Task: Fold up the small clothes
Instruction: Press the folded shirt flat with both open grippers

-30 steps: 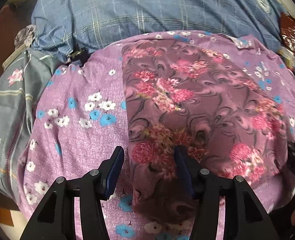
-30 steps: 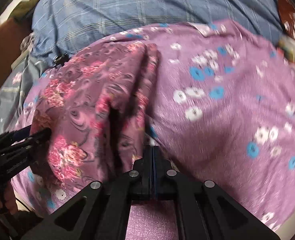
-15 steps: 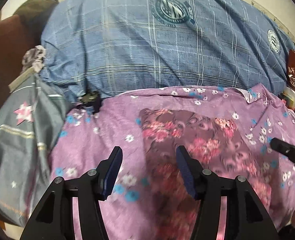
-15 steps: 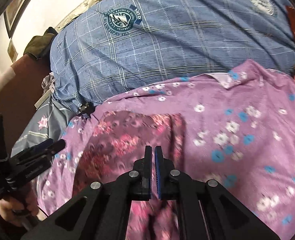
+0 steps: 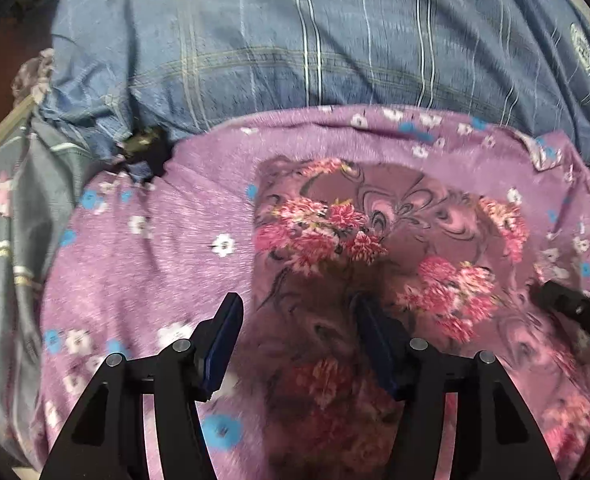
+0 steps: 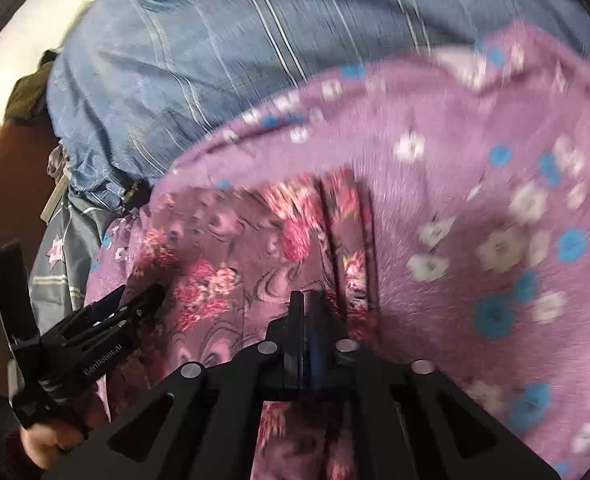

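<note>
The dark floral cloth [image 5: 379,256] lies spread on the purple flowered sheet [image 5: 143,264], roughly central on it, its far edge short of the blue checked quilt [image 5: 295,52] that bounds the sheet's far side. It looks like thin, limp fabric printed with pink blossoms and dark swirls on a mauve ground. In the right wrist view two long lengthwise creases run along the side of the cloth nearest the sheet's open flowered area, which suggests one fold is already in place there.

The step in hand seems to be a further fold. The left gripper [image 5: 299,320] hangs low over the near part of the cloth with its fingers spread, one over the sheet just beside the cloth's edge and one over the cloth itself, pinching nothing. The right gripper [image 6: 307,312] sits at the creased side with its fingers pressed together; whether any cloth is caught between them I cannot tell, as that view is blurred.

Next, the left fingers would need to drop onto the cloth's near edge, pinch it, and carry it across evenly.
</note>
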